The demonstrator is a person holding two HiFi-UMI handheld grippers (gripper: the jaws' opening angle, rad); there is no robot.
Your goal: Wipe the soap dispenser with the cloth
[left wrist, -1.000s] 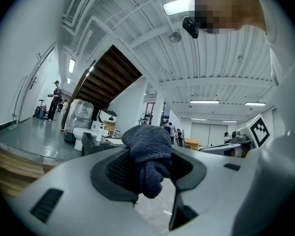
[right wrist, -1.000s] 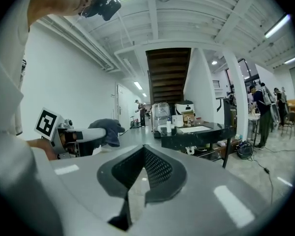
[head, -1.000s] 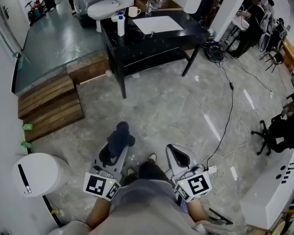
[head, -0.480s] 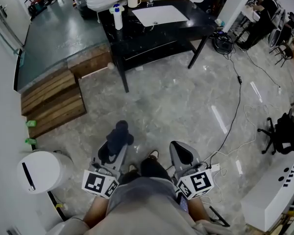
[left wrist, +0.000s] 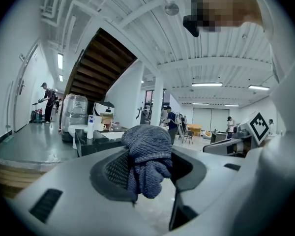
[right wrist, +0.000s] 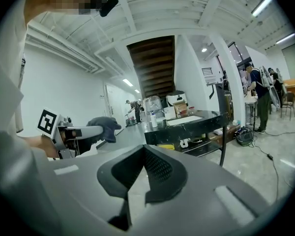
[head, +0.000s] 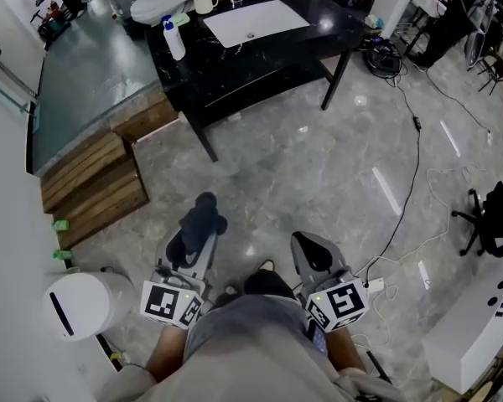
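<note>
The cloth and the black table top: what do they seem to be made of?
The cloth: probably a knitted textile, dark blue-grey, matte; ribbed loops show and it folds softly.
The table top: perhaps polished stone or glossy laminate, black; it shows sheen and pale flecks.

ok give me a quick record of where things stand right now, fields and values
left gripper: shut on the cloth, which is dark and bunched between the jaws
right gripper: shut, nothing held
soap dispenser: white bottle with blue pump, upright at the left end of the black table, beside the white sink
contact: none; the cloth is well short of the soap dispenser, with floor between
wiping: not yet begun
</note>
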